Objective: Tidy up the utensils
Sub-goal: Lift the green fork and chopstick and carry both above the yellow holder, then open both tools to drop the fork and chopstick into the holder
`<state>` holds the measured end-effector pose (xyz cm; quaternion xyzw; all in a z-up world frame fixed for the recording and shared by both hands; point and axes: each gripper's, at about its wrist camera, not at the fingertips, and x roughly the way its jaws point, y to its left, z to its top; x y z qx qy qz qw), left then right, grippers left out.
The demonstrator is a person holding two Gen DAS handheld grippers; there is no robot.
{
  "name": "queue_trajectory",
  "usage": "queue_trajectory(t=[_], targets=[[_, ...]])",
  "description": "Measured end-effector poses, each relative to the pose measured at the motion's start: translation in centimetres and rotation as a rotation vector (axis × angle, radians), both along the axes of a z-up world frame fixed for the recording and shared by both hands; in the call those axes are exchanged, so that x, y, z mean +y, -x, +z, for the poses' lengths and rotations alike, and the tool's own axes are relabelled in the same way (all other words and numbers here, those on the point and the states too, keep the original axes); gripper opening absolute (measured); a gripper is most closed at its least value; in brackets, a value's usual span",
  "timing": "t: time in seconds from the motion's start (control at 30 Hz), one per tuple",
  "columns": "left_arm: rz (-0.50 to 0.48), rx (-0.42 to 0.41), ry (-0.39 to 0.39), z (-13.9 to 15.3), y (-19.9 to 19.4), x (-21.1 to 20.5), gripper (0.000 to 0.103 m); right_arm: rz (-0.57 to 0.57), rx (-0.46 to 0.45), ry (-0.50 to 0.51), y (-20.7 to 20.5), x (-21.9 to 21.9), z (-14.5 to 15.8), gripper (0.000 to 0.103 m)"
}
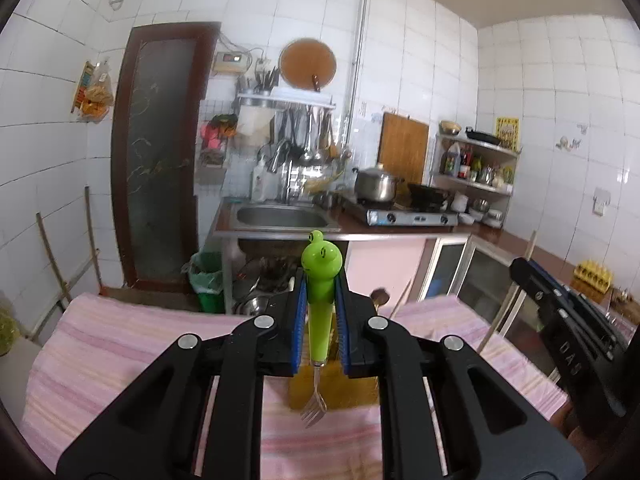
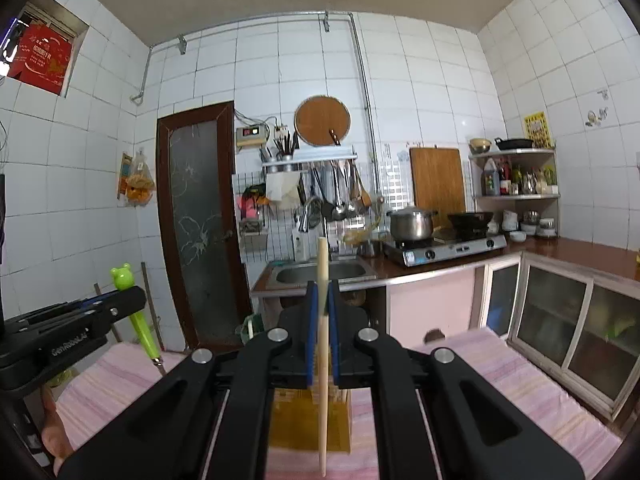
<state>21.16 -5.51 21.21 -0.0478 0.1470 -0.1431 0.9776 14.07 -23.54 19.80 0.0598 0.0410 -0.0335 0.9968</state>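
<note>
Fork (image 1: pixel 319 320), green frog-head handle: clamped between the blue pads of your left claw (image 1: pixel 320 292), jaws closed to the width of the handle. Frog head stands above the pads; metal tines hang below them, pointing down toward a yellow-brown holder (image 1: pixel 352 390) on the bench (image 1: pixel 120 344).

Chopstick (image 2: pixel 322 344), pale wood: pinched in your right claw (image 2: pixel 322 300), jaws nearly together with only the stick between them. It stands close to upright, one end rising above the pads, the thinner tip hanging down in front of the holder (image 2: pixel 296 420). Whether that tip touches anything cannot be told.

Left claw pose: held level over the bench, fingers pointing toward the sink (image 1: pixel 282 217) on the far side of the kitchen. From the right wrist view it sits off to the left, fork (image 2: pixel 138 316) tilted slightly, and part of your hand (image 2: pixel 54 432) shows below it.

Right claw pose: likewise level, aimed across the room. From the left wrist view it (image 1: pixel 528 276) appears at the right edge, well apart from the left one.

Bench cover: pink striped cloth (image 2: pixel 500 376), spread under both claws.

Other utensils: a brown spoon end (image 1: pixel 380 297) and thin sticks (image 1: pixel 504 308) rise behind the left claw.
</note>
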Motion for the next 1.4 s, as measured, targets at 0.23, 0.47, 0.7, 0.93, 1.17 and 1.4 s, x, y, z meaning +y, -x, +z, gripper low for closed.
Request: queue_trajectory(t=[0.23, 0.47, 0.7, 0.93, 1.17, 1.4], targets=[[-0.011, -0.016, 0.018, 0.9, -5.6, -2.4, 0.012, -0.015, -0.018, 0.001, -5.6, -0.3, 1.4, 0.005], [-0.019, -0.006, 0.015, -1.9, -11.3, -4.3, 0.012, -0.037, -0.001, -0.005, -10.9, -1.1, -0.4, 0.005], [-0.018, 0.090, 0.014, -7.9, -16.1, -4.8, 0.012, -0.030, 0.073, -0.013, -15.0, -1.6, -4.7, 0.005], [0.005, 0.165, -0.011, -10.2, -16.8, -3.8, 0.013, -0.037, 0.174, -0.026, -16.0, -2.2, -7.0, 0.007], [0.075, 0.117, -0.045, -7.2, -11.6, -1.1, 0.079, -0.085, 0.238, -0.035, -12.3, -3.9, -6.3, 0.066], [0.120, 0.143, -0.107, -7.4, -5.8, 1.7, 0.098, -0.116, 0.306, -0.049, -6.7, -4.4, -7.3, 0.072]])
